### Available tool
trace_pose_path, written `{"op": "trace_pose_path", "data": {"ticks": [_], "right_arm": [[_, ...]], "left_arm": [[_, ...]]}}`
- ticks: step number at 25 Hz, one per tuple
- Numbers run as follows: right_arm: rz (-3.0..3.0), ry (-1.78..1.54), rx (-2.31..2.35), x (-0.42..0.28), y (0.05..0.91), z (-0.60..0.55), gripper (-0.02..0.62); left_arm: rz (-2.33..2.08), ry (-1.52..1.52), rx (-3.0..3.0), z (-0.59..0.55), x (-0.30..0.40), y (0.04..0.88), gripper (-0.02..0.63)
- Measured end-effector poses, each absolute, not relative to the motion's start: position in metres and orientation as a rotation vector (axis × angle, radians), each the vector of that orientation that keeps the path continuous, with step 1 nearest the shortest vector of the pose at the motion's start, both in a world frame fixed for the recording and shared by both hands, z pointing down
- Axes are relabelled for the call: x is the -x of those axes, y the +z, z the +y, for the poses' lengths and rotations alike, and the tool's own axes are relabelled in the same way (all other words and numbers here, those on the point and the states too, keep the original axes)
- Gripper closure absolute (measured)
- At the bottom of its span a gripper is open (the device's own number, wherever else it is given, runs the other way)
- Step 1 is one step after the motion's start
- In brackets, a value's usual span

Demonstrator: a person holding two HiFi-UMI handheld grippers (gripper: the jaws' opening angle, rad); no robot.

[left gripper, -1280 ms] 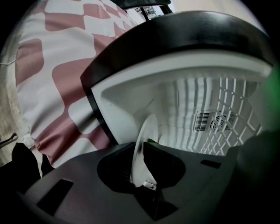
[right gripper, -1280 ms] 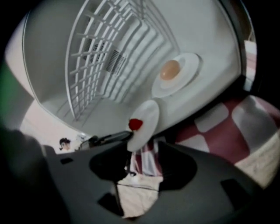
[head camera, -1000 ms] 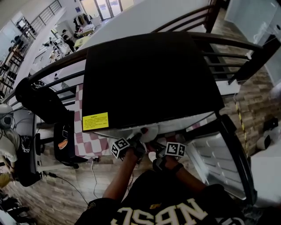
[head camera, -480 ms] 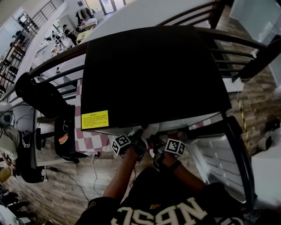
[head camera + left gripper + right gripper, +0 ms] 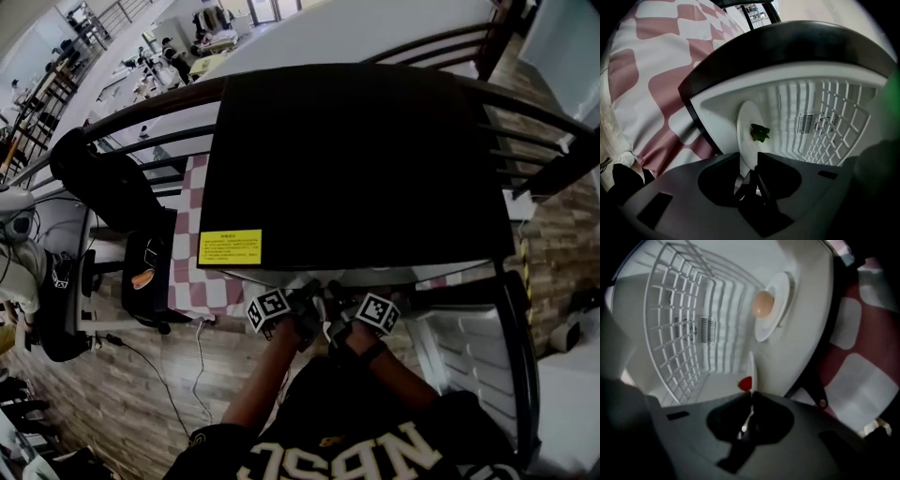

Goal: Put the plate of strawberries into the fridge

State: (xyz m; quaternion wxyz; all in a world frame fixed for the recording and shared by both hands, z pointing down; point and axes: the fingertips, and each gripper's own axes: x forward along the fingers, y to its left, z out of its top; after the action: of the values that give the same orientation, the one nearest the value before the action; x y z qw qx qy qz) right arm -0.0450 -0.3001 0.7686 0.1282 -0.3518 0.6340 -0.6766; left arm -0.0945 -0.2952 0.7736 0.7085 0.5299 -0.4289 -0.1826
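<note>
The white plate (image 5: 746,126) is seen edge on inside the open fridge (image 5: 356,159), with a strawberry (image 5: 759,132) on it. My left gripper (image 5: 747,154) has just been opening. It is open now, with the plate's rim still between its jaws. My right gripper (image 5: 752,393) has been closing and is shut on the plate's thin rim (image 5: 751,373), beside a red strawberry (image 5: 746,383). In the head view both grippers, left (image 5: 302,302) and right (image 5: 333,309), are side by side at the fridge's front, under its black top.
Inside the fridge are a white wire rack (image 5: 679,329) and a second plate (image 5: 782,296) bearing a round orange thing (image 5: 763,304). The white fridge door (image 5: 459,347) hangs open to the right. Left of the fridge are a pink-and-white checked cloth (image 5: 202,272) and a black chair (image 5: 103,197).
The head view has shifted, so the fridge sits further right in the picture. Both grippers stay at the fridge's front. The plate that showed beyond them is now mostly hidden.
</note>
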Motion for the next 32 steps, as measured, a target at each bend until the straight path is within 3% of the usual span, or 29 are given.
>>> {"op": "trace_pose_path", "data": {"ticks": [20, 21, 24, 32], "right_arm": [[1.733, -1.924, 1.24, 0.043, 0.777, -0.341, 0.558], [1.733, -1.907, 1.235, 0.044, 0.775, -0.342, 0.539], [1.787, -1.873, 1.195, 0.051, 0.767, -0.341, 0.375], [2.587, -1.585, 1.405, 0.048, 0.757, -0.314, 0.347]], "left_arm": [[-0.949, -0.47, -1.118, -0.224, 0.101, 0.763, 0.486], [-0.953, -0.48, -1.109, -0.219, 0.103, 0.764, 0.486], [-0.965, -0.479, -1.122, -0.206, 0.107, 0.761, 0.486], [-0.958, -0.468, -1.151, -0.155, 0.113, 0.747, 0.486]]}}
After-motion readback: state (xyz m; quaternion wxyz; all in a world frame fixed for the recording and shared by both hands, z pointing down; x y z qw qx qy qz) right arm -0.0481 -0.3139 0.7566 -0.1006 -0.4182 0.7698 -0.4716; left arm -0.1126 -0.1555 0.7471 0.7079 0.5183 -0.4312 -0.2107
